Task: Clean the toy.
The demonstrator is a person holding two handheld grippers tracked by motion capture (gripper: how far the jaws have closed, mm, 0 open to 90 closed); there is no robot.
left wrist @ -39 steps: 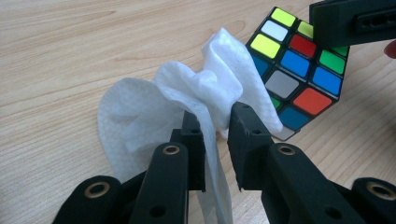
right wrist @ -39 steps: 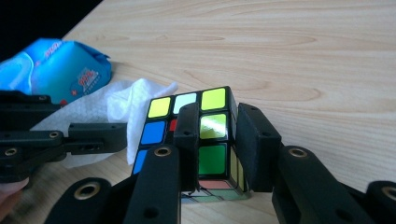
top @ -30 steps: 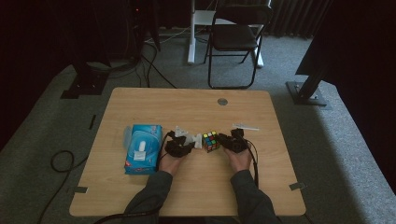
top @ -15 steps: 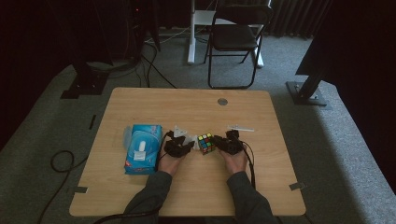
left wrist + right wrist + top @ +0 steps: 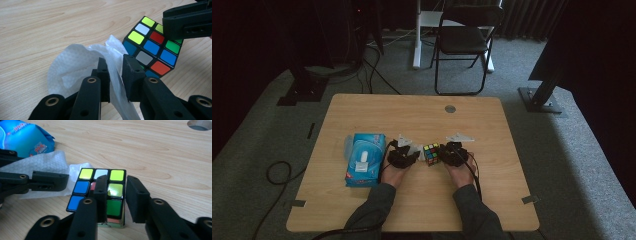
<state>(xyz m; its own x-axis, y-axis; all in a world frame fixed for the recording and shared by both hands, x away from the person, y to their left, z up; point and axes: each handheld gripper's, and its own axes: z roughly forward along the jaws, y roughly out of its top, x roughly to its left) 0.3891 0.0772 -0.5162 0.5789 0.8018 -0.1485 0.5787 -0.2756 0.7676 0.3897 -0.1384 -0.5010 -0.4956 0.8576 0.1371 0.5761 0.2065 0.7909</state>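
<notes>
Cube (image 5: 431, 153) leftward; pack (image 5: 363, 159) perhaps "99.9"

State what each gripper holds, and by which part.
The left gripper pinches a white wipe by a fold at its edge. The right gripper clamps the puzzle cube by one of its outer layers.

Worktop (image 5: 377, 112): light wood-grain surface, smooth, matt.
Puzzle cube (image 5: 152, 46): black plastic body, glossy coloured stickers, highlights on yellow and green faces.
Wipe (image 5: 75, 65): white, soft non-woven sheet, finely embossed, matt, crumpled.
Wipe pack (image 5: 364, 159): blue plastic film, glossy, creased, with white plastic flap.
Left hand-held gripper (image 5: 115, 72): black matt plastic, faintly ridged surface, brass-coloured metal inserts at pivots.
Right hand-held gripper (image 5: 116, 195): same black matt plastic, same metal inserts.
Floor (image 5: 257, 125): grey carpet, coarse, matt.
Chair (image 5: 464, 40): dark metal tube frame.
</notes>
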